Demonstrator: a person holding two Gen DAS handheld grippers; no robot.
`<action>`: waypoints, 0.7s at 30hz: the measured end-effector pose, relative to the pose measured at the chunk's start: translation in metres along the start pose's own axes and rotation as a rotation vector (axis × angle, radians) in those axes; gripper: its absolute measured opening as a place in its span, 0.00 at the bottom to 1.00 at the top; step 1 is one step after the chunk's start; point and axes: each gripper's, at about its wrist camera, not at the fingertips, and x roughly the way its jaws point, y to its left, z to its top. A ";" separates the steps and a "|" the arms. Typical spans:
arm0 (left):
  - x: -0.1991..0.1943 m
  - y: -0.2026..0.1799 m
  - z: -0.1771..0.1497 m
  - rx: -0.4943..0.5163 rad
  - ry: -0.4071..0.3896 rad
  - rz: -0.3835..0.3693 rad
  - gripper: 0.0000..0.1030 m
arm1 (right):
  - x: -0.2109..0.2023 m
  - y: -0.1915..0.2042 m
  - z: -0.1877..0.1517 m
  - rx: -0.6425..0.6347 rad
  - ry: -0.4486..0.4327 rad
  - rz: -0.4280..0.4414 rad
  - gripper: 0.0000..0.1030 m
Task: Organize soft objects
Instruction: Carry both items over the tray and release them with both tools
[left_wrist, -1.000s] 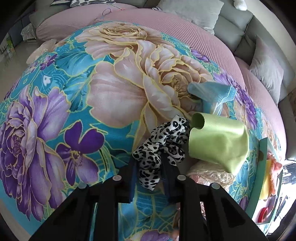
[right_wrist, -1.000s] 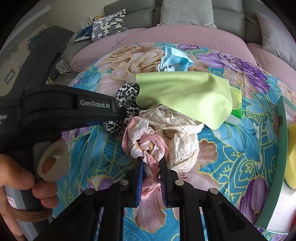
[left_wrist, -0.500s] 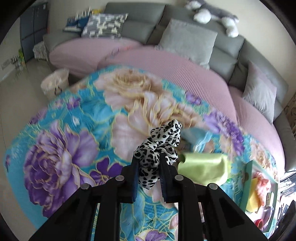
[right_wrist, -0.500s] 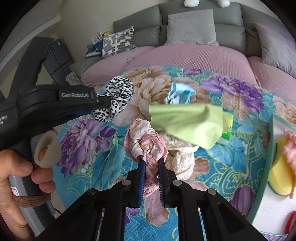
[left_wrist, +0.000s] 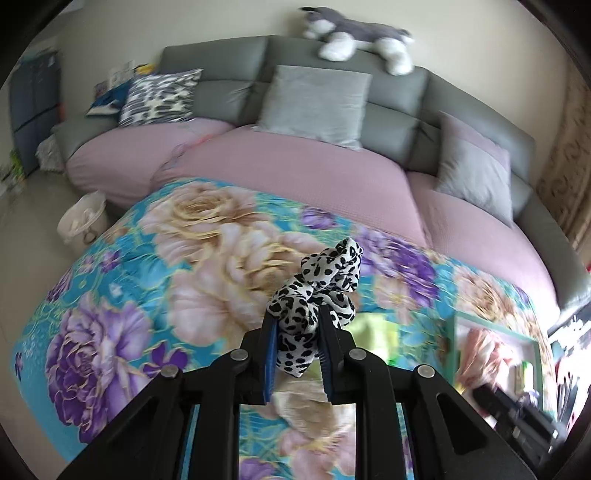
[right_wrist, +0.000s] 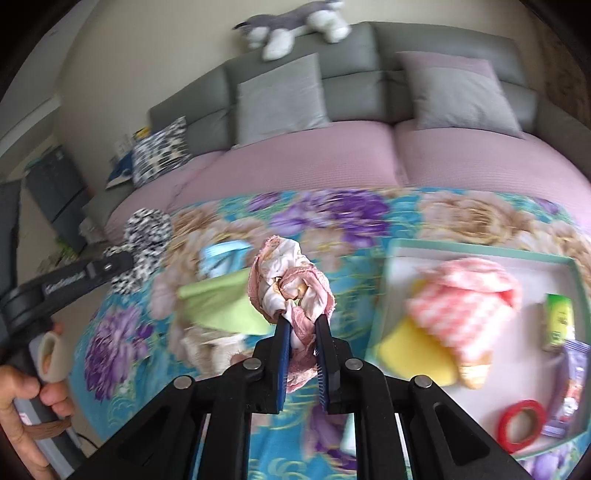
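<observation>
My left gripper (left_wrist: 295, 317) is shut on a black-and-white leopard-print scrunchie (left_wrist: 317, 280) and holds it in the air above the floral cloth (left_wrist: 155, 280). It also shows in the right wrist view (right_wrist: 144, 240) at the left. My right gripper (right_wrist: 300, 320) is shut on a pink and cream scrunchie (right_wrist: 291, 284), also lifted off the cloth. A lime green cloth (right_wrist: 225, 306), a light blue face mask (right_wrist: 221, 256) and a cream lace piece (right_wrist: 210, 347) lie on the floral cloth below.
A green-rimmed tray (right_wrist: 480, 254) at the right holds a pink checked cloth (right_wrist: 469, 295), a yellow sponge (right_wrist: 413, 350), a red tape roll (right_wrist: 521, 421) and a small green bottle (right_wrist: 559, 321). A grey sofa with pink covers (left_wrist: 295, 170) stands behind. A white basket (left_wrist: 81, 221) is on the floor.
Both grippers have risen well above the table with their scrunchies. The right gripper has swung toward the tray, which now fills the right of its view.
</observation>
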 end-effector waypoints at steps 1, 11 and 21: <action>0.000 -0.011 -0.001 0.022 0.000 -0.017 0.20 | -0.004 -0.013 0.001 0.029 -0.006 -0.020 0.13; 0.002 -0.112 -0.022 0.220 0.047 -0.148 0.20 | -0.041 -0.126 -0.007 0.259 -0.022 -0.247 0.13; 0.002 -0.202 -0.070 0.423 0.147 -0.289 0.21 | -0.068 -0.183 -0.018 0.350 -0.035 -0.350 0.13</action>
